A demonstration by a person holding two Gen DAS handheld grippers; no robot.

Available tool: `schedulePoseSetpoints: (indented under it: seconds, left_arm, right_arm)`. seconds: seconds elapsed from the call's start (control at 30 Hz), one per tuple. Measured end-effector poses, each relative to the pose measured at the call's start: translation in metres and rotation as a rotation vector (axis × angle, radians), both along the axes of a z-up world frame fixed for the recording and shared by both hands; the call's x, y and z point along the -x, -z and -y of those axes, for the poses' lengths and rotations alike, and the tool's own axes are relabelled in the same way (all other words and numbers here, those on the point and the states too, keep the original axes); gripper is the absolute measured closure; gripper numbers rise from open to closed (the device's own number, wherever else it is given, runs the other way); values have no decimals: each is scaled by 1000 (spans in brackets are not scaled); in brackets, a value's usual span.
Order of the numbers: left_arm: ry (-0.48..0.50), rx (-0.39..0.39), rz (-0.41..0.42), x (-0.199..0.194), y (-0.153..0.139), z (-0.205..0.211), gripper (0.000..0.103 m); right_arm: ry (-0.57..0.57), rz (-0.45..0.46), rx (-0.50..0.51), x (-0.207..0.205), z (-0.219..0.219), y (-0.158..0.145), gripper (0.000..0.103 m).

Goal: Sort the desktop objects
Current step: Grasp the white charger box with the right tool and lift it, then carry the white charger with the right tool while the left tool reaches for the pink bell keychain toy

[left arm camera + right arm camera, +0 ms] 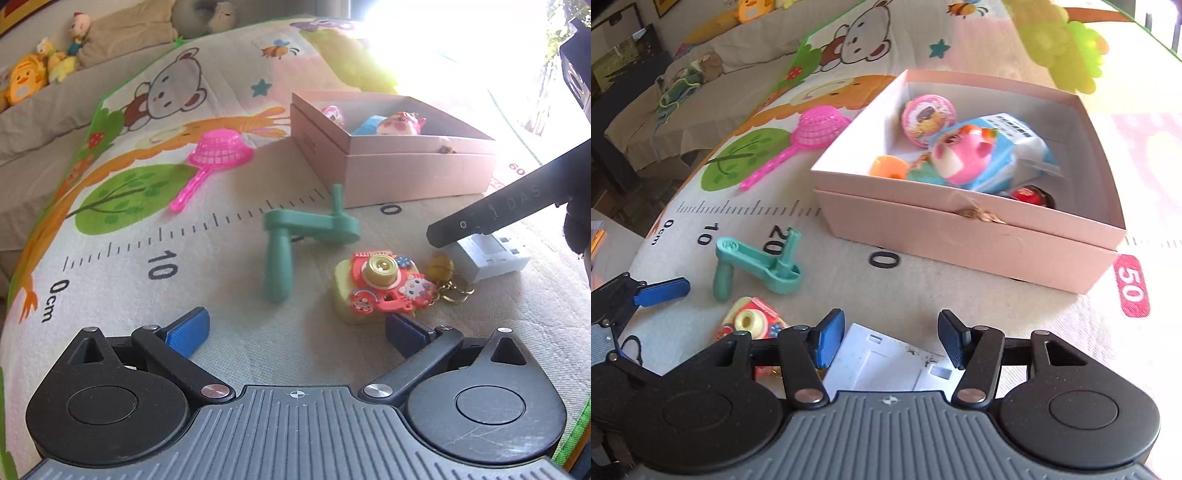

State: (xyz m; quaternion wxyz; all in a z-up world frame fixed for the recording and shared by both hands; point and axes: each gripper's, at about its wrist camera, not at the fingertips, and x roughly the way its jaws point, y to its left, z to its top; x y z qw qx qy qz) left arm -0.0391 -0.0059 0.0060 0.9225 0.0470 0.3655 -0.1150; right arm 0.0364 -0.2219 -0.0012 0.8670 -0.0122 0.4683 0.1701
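While the right gripper (886, 341) hangs with jaws spread over the white plastic block (886, 363), nothing is pinched.

The block is seen between and under the pads, probably so it can be taken next; its near end is cut off by the gripper body. Left of it lies the toy camera (753, 323), half hidden, and farther out the green crank (757, 264). Ahead stands the pink box (960, 236), already part-filled. The left gripper (295, 332) is also spread, empty.

Box (960, 236) behind crank toy (757, 266), strainer (812, 129) left (beside box), camera toy (380, 286) nearest
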Motion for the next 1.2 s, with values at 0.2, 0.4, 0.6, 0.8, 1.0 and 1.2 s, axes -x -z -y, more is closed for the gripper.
schedulePoseSetpoints:
  seconds: [0.2,0.4,0.6,0.8,1.0,1.2]
  left_arm:
    - [0,-24,-3,-11,1,10,0]
    - [-135,-87,11,-25,-3,-16,0]
    - [-238,-130,9,-34,-8,-40,0]
    - [-272,-132,15,-32,-15,-48,0]
    - [-243,-114,16,-26,-20,-40,0]
    - [-203,-118,25,-23,-24,-27,0]
  right_arm:
    - [69,64,-1,8,23,3,43]
    - [81,126,-19,22,30,1,39]
    - [50,214,32,41,29,-4,31]
    - [-71,240,58,61,8,1,25]
    - [-46,282,174,67,7,9,20]
    - [63,320,271,74,36,15,18]
